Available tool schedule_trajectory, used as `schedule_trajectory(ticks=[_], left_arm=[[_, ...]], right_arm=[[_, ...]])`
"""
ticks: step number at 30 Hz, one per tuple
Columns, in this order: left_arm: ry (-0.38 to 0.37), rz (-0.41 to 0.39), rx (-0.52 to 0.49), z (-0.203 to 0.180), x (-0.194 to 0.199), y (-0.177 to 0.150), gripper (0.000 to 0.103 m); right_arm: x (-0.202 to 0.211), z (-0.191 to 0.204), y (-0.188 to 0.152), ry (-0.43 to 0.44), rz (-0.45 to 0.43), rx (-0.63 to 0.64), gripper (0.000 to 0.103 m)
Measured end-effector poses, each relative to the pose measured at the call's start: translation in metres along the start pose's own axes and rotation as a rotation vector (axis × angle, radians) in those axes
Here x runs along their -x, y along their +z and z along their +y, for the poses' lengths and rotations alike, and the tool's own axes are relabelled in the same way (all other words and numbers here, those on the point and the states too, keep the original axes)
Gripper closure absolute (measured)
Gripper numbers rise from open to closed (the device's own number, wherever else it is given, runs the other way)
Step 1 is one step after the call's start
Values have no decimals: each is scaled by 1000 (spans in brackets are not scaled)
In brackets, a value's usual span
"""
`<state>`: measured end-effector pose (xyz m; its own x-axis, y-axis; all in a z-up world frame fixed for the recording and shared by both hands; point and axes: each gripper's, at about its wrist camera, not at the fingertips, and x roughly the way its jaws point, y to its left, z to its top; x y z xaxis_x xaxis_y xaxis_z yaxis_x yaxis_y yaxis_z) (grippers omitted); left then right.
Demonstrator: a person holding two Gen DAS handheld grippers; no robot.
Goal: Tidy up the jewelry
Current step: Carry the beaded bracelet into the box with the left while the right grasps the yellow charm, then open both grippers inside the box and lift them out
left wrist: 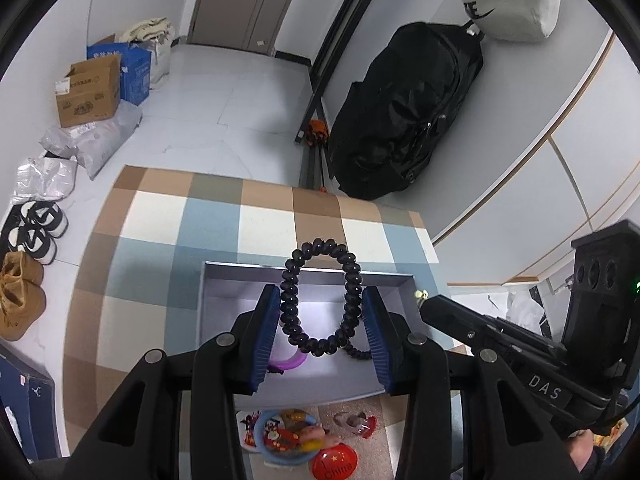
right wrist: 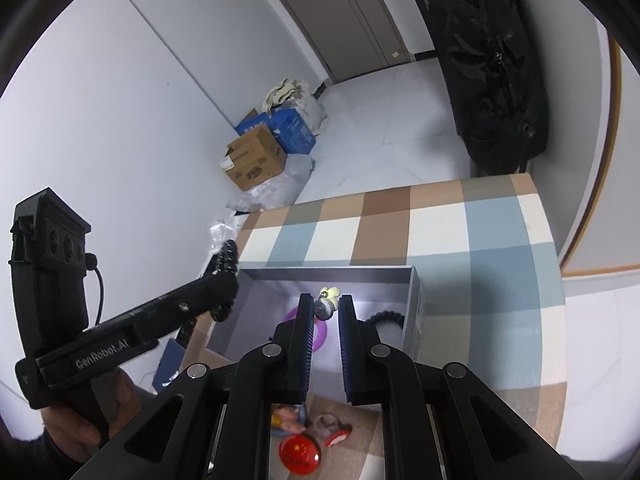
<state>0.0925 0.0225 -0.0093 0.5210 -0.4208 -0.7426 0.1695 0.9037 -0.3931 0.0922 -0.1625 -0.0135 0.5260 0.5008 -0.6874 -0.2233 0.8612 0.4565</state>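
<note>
Left claw (left wrist: 322, 316): nearest the left wrist camera, jaws part open, with a black bead bracelet (left wrist: 320, 300) standing as an upright loop between the blue pads (left wrist: 266, 332). The loop touches both pads, so it appears held by light side pressure only — no pinch across a bead is visible. The claw hangs over the open grey box (left wrist: 224, 280), which sits on the checked tabletop (left wrist: 160, 216).

Right claw (right wrist: 323, 320): jaws nearly closed on a small charm (right wrist: 326, 300) with a pale yellow top, held at the very fingertips, also over the box, near its right wall.

Already in the box: a purple ring (left wrist: 286, 362) and a second dark beaded piece (left wrist: 358, 352). Outside the box, at its near side, lie a red badge (left wrist: 334, 465) and a dish (left wrist: 264, 446) of mixed trinkets.

Hazards from here:

- Bracelet slip. An elastic loop braced sideways can spring out if the jaws widen unevenly; it should land in the box, but could catch on a pad.
- Charm loss — the tip hold is shallow, and any tilt of the right claw could drop it on the box wall and bounce it onto the tabletop.
- Collision. Both claws crowd the same box; the right claw body lies just beside the left one, so a simultaneous descent risks contact.
- Tangling of the bracelet with the beaded piece below it.
</note>
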Motion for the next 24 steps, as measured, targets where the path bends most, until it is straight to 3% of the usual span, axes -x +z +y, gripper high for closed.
schedule_trajectory(ticks=[18,24], left_arm=[[-52,53,55,16,-22,4,67],[-47,134,13,8,-32,4,63]], right_arm=[[-25,6,9,-5,23,25,89],[-28,5,8,-8,34,22,89]])
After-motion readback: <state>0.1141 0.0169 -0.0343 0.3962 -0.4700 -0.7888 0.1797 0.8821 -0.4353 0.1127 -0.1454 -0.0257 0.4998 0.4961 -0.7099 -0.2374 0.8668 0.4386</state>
